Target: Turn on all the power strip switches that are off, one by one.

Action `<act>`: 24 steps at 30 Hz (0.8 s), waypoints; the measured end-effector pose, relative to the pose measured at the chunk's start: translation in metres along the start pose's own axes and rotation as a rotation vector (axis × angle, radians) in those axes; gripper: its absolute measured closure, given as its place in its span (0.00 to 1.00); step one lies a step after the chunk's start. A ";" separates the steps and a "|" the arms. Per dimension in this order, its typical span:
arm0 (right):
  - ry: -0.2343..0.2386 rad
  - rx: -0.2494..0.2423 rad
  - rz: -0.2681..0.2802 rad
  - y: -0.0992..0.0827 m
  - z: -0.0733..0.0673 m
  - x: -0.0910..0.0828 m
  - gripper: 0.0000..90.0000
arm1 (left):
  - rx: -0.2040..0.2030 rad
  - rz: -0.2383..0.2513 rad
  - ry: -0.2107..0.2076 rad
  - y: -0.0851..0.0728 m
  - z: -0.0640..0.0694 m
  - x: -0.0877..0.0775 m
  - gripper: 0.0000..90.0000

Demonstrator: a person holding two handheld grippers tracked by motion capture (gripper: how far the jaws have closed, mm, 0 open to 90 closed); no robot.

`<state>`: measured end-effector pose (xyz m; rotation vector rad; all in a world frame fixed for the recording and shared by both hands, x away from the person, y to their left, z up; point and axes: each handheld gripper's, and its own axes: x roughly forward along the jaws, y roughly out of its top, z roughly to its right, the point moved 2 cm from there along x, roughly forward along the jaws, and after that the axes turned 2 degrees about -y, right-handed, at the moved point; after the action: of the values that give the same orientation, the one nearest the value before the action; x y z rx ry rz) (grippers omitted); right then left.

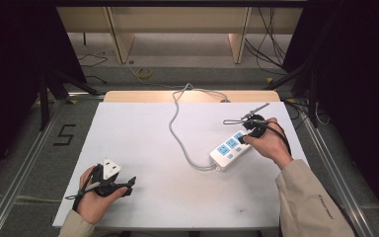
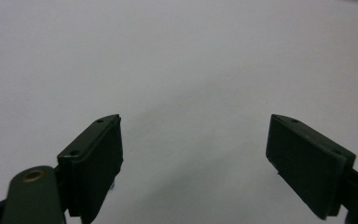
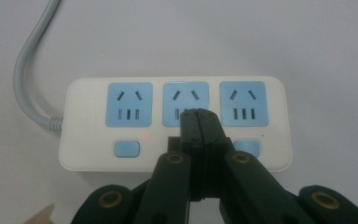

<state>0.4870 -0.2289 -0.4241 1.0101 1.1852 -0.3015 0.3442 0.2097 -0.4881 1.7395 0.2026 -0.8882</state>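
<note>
Near left corner of the white table [image 1: 143, 148]: left gripper [image 1: 123, 186] in a hand, jaws spread wide with nothing between them, white top above. Farther off on the right side: right gripper [image 1: 249, 134] in the other hand, jaws pressed together, tips down on the white power strip [image 1: 229, 148]. Pinched tips [image 3: 199, 116] right over the middle one of three blue sockets, near a blue button [image 3: 127, 149] and a tiny red light. Grey cable [image 1: 177, 123] from the strip's left end, curling away over the far table edge.
</note>
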 end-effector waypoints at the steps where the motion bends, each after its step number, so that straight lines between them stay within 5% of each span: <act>1: 0.000 0.003 -0.002 0.000 0.000 0.000 1.00 | -0.001 -0.001 -0.001 0.000 0.000 0.000 0.20; 24: -0.029 0.026 -0.007 0.001 0.012 0.001 1.00 | 0.000 0.000 -0.001 0.000 0.000 0.000 0.20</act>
<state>0.4953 -0.2376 -0.4241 1.0217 1.1615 -0.3365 0.3442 0.2093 -0.4881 1.7392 0.2018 -0.8888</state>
